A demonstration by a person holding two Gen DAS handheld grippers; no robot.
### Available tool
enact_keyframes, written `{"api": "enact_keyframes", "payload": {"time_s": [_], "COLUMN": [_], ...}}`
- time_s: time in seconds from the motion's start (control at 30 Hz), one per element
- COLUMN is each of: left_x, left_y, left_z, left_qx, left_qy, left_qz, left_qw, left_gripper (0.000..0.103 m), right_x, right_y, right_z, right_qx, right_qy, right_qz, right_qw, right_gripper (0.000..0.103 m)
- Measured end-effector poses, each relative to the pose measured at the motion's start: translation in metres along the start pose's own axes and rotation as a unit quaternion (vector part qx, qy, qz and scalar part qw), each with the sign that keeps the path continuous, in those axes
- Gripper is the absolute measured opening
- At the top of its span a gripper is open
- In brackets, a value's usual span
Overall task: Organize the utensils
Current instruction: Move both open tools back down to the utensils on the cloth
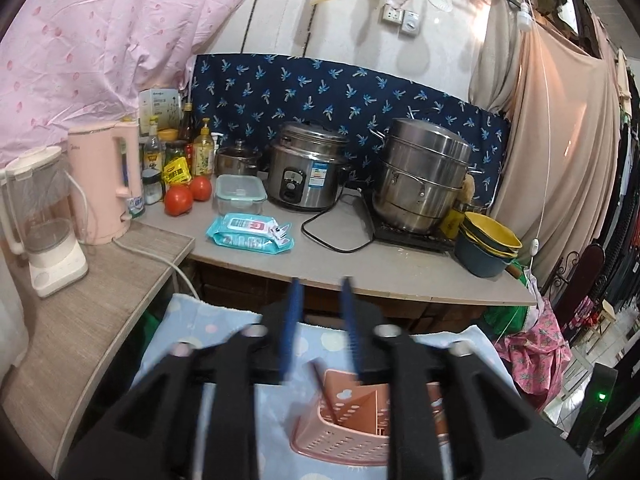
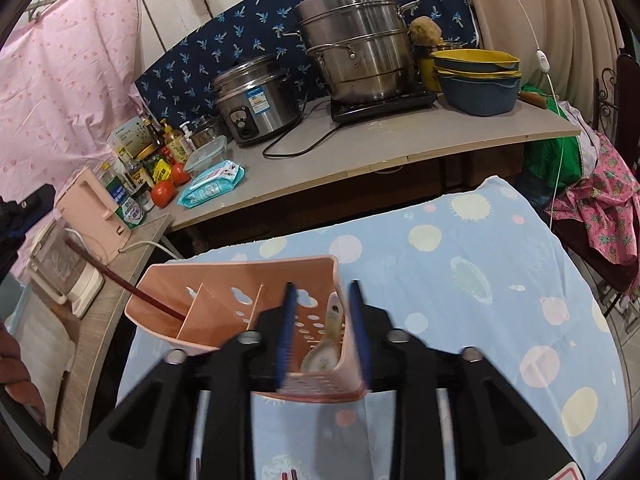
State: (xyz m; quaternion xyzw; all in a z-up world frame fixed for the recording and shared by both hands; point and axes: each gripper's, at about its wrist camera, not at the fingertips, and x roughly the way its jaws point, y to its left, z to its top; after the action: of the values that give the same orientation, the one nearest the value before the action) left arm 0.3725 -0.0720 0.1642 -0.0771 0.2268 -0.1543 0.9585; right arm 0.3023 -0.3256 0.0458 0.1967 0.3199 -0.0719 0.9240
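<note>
Right gripper: nearest in the right wrist view, blue pads parted to a narrow gap, nothing pinched. The pads straddle the right end compartment of the pink utensil holder; whether either pad touches the wall cannot be told because of blur.

White spoon stands in that right compartment, between the pads in the picture, leaning on the perforated wall.

Dark red chopstick leans out of the holder's left compartment, tilted up and to the left.

Left gripper: pads likewise set at a narrow gap, empty, above and behind the holder as seen in the left wrist view; not touching it.

The holder stands on a light blue cloth with pale dots.

Beyond the cloth, grey counter: wet-wipes pack, two tomatoes, clear lidded container, rice cooker, tall steel steamer pot, stacked yellow and blue bowls. Pink kettle stands on the side shelf at left.
</note>
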Motion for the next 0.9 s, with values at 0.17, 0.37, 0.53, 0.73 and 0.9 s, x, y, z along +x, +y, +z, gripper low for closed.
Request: {"api": "enact_keyframes", "payload": {"time_s": [0.17,0.37,0.53,0.73,0.9], "left_x": [-0.012,-0.037,-0.061,-0.088,-0.107], "left_y": [0.002,0.006,0.007,0.009,0.014], "left_z": [-0.003,-0.015,-0.036,-0.076,-0.108], "left_qx": [0.001,-0.003,0.005,0.005,-0.002], "left_qy": [0.000,0.003,0.018,0.047,0.071], "left_qz": [0.007,0.007,0.010,0.012,0.013], "left_qw": [1.0000,1.0000,0.9998,0.9988,0.9974], "left_gripper": [0.037,0.037,0.037,0.037,0.037], "right_x": [-0.015,-0.042,-0.067,-0.093,-0.106], "right_y": [0.000,-0.001,-0.007,-0.019,-0.026], "right_z": [-0.005,-0.018,-0.040,-0.076,-0.108], "right_qx": [-0.001,-0.002,-0.004,-0.003,-0.015], "right_qy": [-0.009,-0.017,-0.016,0.001,0.022], "right_qz": [0.001,0.001,-0.007,-0.018,-0.028], "right_qw": [1.000,1.000,1.000,1.000,0.999], "right_gripper": [0.041,0.046,0.047,0.047,0.047]}}
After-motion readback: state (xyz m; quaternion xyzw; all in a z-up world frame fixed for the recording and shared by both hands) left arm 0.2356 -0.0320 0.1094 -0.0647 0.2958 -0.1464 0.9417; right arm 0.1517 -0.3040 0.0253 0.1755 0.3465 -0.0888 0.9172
